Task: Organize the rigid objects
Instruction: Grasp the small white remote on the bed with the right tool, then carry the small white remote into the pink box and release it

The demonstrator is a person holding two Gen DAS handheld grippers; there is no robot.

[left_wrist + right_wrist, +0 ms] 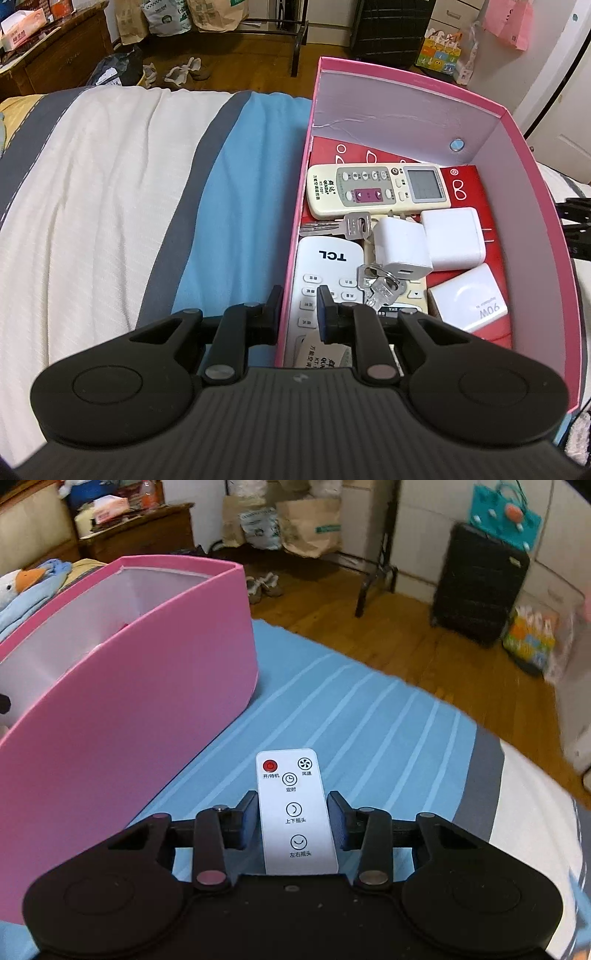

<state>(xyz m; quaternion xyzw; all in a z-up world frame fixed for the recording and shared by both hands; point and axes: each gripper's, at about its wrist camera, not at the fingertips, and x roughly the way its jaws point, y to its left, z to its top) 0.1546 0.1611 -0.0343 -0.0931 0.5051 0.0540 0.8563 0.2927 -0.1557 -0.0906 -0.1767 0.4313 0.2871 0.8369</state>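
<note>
A pink box (532,206) stands on the bed and holds a beige air-conditioner remote (376,190), a white TCL remote (325,284), several white chargers (452,238) and keys (380,286). My left gripper (298,314) straddles the box's near left wall, one finger outside and one inside, its jaws closed onto the wall. In the right wrist view, my right gripper (292,819) holds a slim white fan remote (295,812) between its pads, above the blue striped sheet, to the right of the pink box (147,686).
The bed has a white, grey and blue striped cover (110,192). A goose plush (22,581) lies beyond the box. On the wooden floor past the bed edge stand a black suitcase (480,602), paper bags (310,524), shoes (264,585) and a wooden cabinet (140,535).
</note>
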